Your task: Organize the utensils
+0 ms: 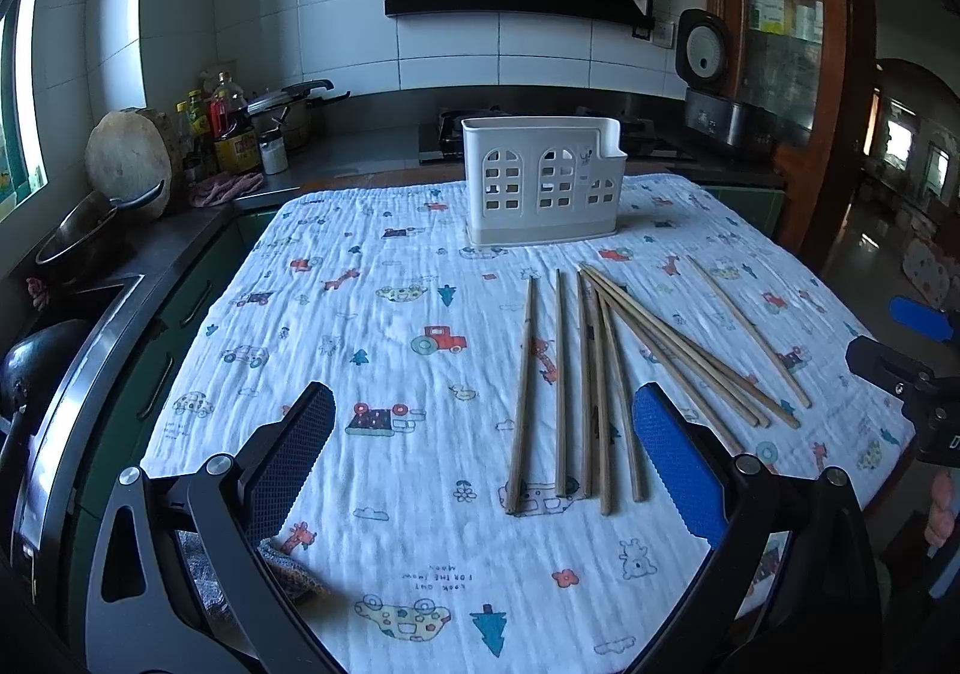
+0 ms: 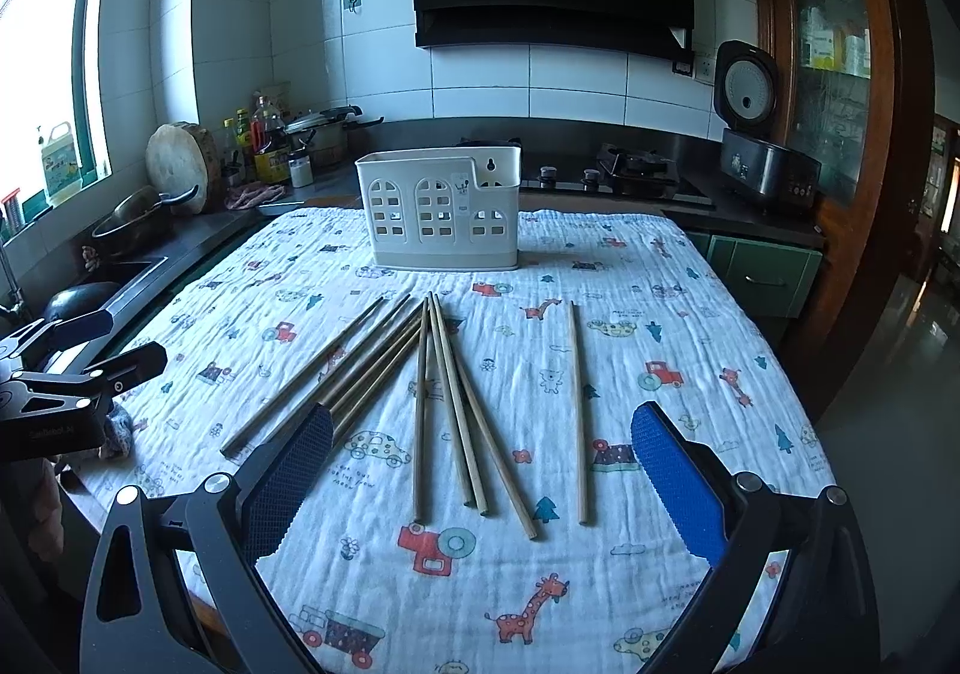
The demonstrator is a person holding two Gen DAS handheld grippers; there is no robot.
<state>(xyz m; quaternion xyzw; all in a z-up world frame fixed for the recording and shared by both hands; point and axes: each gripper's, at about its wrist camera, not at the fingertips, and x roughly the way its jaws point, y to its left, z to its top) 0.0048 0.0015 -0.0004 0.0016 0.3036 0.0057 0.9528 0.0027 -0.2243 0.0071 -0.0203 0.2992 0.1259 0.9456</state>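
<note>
Left gripper [image 1: 483, 449] — fingers released | right gripper [image 2: 480, 470] — fingers released | chopsticks [image 2: 444, 404] loose at centre | white holder [image 2: 441, 215] upright, upper centre | printed cloth [image 2: 660, 314]

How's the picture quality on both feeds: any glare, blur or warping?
Left wrist view: sharp, dim bluish light, strong fisheye bending at the edges; chopsticks clear. Right wrist view: window blown out white at left, holder and cloth crisp.

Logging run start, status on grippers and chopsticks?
Left gripper open, right gripper open, both empty. Chopsticks loose on the cloth, none in the white holder. Nothing blocking the holder.
</note>
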